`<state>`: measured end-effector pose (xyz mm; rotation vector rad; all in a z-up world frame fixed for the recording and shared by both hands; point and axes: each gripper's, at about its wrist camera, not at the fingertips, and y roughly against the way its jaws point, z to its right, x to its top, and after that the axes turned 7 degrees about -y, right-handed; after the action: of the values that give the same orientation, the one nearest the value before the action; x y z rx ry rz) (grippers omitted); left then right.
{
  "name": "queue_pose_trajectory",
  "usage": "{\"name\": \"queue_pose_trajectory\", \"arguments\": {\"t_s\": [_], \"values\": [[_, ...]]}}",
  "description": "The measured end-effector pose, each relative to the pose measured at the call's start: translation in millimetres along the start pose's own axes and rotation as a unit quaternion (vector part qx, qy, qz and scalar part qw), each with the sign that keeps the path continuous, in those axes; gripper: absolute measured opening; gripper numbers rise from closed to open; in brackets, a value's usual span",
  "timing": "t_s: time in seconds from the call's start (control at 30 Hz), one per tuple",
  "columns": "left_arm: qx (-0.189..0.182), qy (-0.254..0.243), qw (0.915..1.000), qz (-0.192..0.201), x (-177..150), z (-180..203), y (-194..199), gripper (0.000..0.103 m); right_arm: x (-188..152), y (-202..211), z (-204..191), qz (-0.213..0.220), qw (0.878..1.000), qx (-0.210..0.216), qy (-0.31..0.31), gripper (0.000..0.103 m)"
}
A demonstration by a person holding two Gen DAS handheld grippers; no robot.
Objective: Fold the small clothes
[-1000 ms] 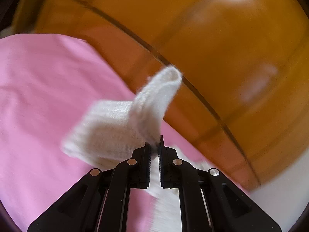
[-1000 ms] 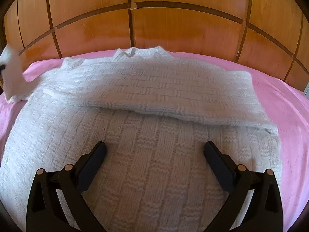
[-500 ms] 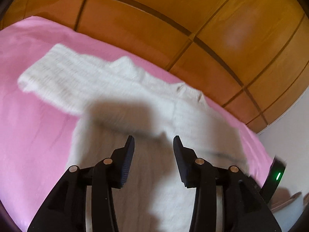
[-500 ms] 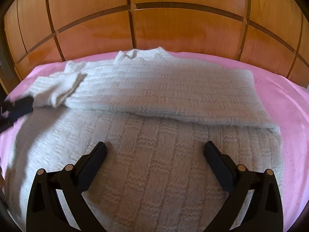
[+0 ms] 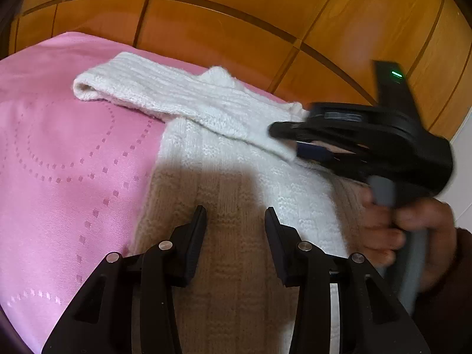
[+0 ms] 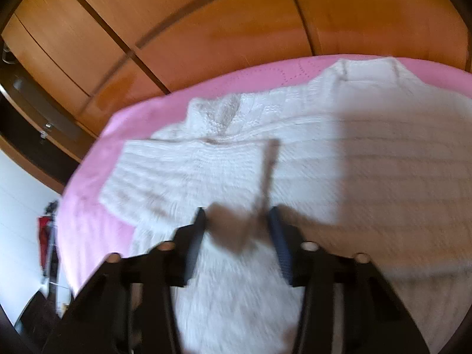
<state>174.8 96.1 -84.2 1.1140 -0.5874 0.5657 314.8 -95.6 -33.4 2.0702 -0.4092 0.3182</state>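
Observation:
A white knit sweater (image 5: 236, 183) lies flat on a pink bedspread (image 5: 65, 159), with one sleeve (image 5: 165, 94) folded across its chest. My left gripper (image 5: 235, 215) is open and empty, low over the sweater's body. My right gripper (image 6: 237, 218) is open over the folded sleeve (image 6: 183, 171), jaws apart with knit between them. The right gripper also shows in the left wrist view (image 5: 283, 131), held by a hand, its tips at the sleeve's end. The right wrist view is blurred by motion.
An orange wooden headboard (image 5: 265, 17) with dark grooves runs behind the bed. In the right wrist view a dark wooden cabinet (image 6: 38, 112) and a white wall (image 6: 17, 224) lie to the left of the bed.
My left gripper let go of the sleeve, opened and pulled back over the sweater's body. My right gripper swung left onto the folded sleeve and narrowed its opening.

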Motion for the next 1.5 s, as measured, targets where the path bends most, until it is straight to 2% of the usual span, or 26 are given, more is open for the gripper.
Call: {"name": "queue_pose_trajectory", "arguments": {"t_s": [0.03,0.1,0.2,0.33,0.47,0.57,0.7,0.8,0.93,1.0,1.07,1.13,1.17,1.23,1.33,1.43,1.47,1.5], "values": [[0.000,0.000,1.0000,0.000,0.6,0.4,-1.6,0.040,2.3,-3.7,-5.1,-0.001,1.000,-0.007,0.007,0.005],[-0.005,0.002,1.0000,0.004,-2.8,-1.3,-1.2,0.040,7.2,3.0,-18.7,0.011,0.999,-0.017,0.025,0.005],[-0.010,0.005,0.9999,0.006,-9.0,-3.9,4.3,0.040,15.9,43.4,-34.6,0.062,0.996,-0.002,0.056,0.005],[-0.008,0.003,0.9999,0.007,-11.0,-2.3,6.3,0.040,32.5,108.2,-33.5,0.126,0.990,0.016,0.062,0.005],[-0.004,0.000,1.0000,0.006,-12.4,0.7,7.2,0.040,48.5,166.0,0.5,0.178,0.983,0.011,0.043,0.005],[0.001,-0.003,1.0000,0.006,-12.5,3.6,5.4,0.040,50.6,187.5,44.4,0.198,0.980,-0.019,0.009,0.005],[0.006,-0.007,0.9999,0.005,-13.2,6.3,4.9,0.040,45.0,189.5,112.0,0.190,0.978,-0.056,-0.058,0.005],[0.010,-0.008,0.9999,0.003,-11.8,7.0,3.2,0.040,33.6,173.3,164.4,0.168,0.976,-0.087,-0.109,0.005],[0.015,-0.009,0.9998,-0.005,-8.0,9.8,2.9,0.040,16.3,145.6,207.9,0.133,0.973,-0.104,-0.159,0.005],[0.016,-0.011,0.9997,-0.018,-2.5,10.9,3.3,0.040,12.7,139.0,221.9,0.130,0.971,-0.108,-0.171,0.005],[0.003,0.005,0.9995,-0.031,6.6,7.4,7.5,0.040,10.8,135.3,228.3,0.132,0.969,-0.104,-0.179,0.005],[-0.021,0.030,0.9989,-0.027,20.2,-1.8,13.3,0.041,11.4,136.5,229.1,0.133,0.970,-0.105,-0.173,0.005],[-0.023,0.044,0.9986,-0.020,31.5,-8.9,16.0,0.056,12.6,137.5,228.7,0.133,0.971,-0.106,-0.168,0.005],[-0.031,0.071,0.9970,-0.003,50.3,-24.0,17.7,0.065,14.5,139.6,225.4,0.135,0.972,-0.108,-0.158,0.005],[-0.050,0.112,0.9924,-0.002,85.5,-51.1,3.6,0.067,11.1,151.6,221.0,0.142,0.973,-0.098,-0.153,0.005],[-0.056,0.150,0.9870,-0.018,114.3,-74.1,-25.8,0.067,10.9,156.0,215.3,0.144,0.975,-0.094,-0.143,0.005],[-0.078,0.167,0.9825,-0.030,123.1,-81.6,-40.2,0.067,12.3,153.5,213.1,0.143,0.975,-0.095,-0.140,0.005],[-0.084,0.179,0.9796,-0.035,128.5,-85.7,-49.5,0.067,12.0,152.9,212.7,0.142,0.975,-0.097,-0.138,0.005]]}}
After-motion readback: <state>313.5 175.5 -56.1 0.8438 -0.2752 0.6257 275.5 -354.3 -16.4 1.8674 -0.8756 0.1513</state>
